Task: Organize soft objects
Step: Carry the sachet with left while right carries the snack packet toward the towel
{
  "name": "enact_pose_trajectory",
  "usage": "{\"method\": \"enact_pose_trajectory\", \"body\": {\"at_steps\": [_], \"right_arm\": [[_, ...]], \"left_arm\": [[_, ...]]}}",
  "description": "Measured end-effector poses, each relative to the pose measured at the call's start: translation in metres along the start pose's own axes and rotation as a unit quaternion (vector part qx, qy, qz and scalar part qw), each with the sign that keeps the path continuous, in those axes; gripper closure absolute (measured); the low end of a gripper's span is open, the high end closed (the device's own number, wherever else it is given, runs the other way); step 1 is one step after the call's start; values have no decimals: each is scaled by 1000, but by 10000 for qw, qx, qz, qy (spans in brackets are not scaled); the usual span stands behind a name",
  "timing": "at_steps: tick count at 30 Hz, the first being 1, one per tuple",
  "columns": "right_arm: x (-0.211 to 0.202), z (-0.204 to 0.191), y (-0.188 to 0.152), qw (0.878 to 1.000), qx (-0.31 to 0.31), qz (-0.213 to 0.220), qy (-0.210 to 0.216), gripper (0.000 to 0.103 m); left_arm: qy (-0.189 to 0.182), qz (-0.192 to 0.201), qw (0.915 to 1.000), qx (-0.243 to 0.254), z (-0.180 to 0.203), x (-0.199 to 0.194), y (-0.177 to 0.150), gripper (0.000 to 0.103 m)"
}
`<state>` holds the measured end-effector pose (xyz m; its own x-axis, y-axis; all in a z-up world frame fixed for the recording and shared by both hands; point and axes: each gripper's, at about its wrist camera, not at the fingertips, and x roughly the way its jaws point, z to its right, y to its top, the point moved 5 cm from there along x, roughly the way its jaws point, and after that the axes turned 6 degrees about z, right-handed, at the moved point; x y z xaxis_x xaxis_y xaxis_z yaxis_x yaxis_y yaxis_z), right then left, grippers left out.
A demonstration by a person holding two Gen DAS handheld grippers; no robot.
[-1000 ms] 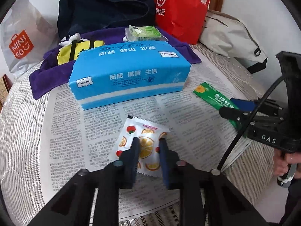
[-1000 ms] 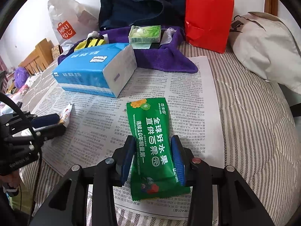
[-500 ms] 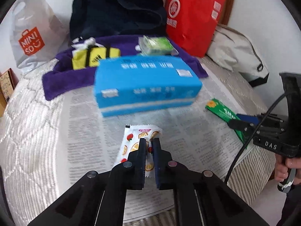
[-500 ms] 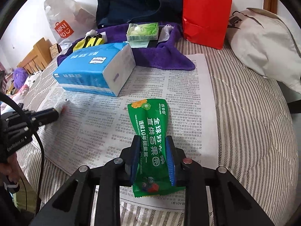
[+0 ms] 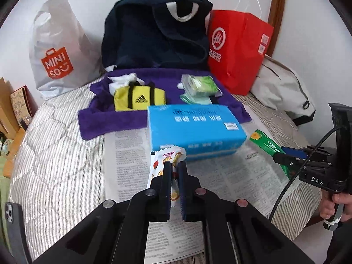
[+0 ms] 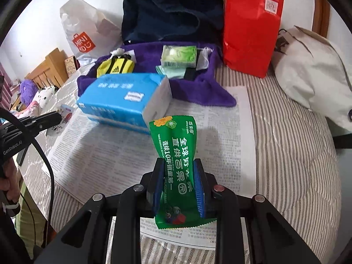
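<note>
My left gripper (image 5: pixel 174 169) is shut on a white fruit-print sachet (image 5: pixel 167 156) and holds it up off the newspaper (image 5: pixel 231 176). The sachet (image 6: pixel 66 114) also shows at the left of the right wrist view, in the left gripper's (image 6: pixel 57 117) jaws. My right gripper (image 6: pixel 178 165) is shut on a long green packet (image 6: pixel 176 140), lifted and tilted above the paper; the same packet (image 5: pixel 267 146) and gripper (image 5: pixel 279 155) appear at the right of the left wrist view. A blue tissue pack (image 5: pixel 195 129) lies just behind both.
A purple towel (image 5: pixel 105 121) behind the tissue pack carries a yellow pouch (image 5: pixel 138 98) and a green wipes pack (image 5: pixel 200 83). Behind stand a white shopping bag (image 5: pixel 57 48), a dark garment (image 5: pixel 154 30), a red paper bag (image 5: pixel 237 48) and a cream bag (image 5: pixel 283 90). A phone (image 5: pixel 11 220) lies left.
Both grippers closed on their packets and raised them off the newspaper. The left one also moved up towards the tissue pack.
</note>
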<state>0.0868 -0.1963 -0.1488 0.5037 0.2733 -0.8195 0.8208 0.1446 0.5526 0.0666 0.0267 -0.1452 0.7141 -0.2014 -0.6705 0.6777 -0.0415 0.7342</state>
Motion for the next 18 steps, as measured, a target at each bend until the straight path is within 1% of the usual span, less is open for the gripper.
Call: {"method": "enact_pose_trajectory", "body": {"at_steps": [6,18], "right_arm": [[-4,-4,14,10000,-28,76,44,77],[-5,-11,32,9997,-39,213,90,77]], "left_arm": [[35,66,9999,-129,-14,-6,10,96],[158,161,9996,-163,-34,-14,25,96]]}}
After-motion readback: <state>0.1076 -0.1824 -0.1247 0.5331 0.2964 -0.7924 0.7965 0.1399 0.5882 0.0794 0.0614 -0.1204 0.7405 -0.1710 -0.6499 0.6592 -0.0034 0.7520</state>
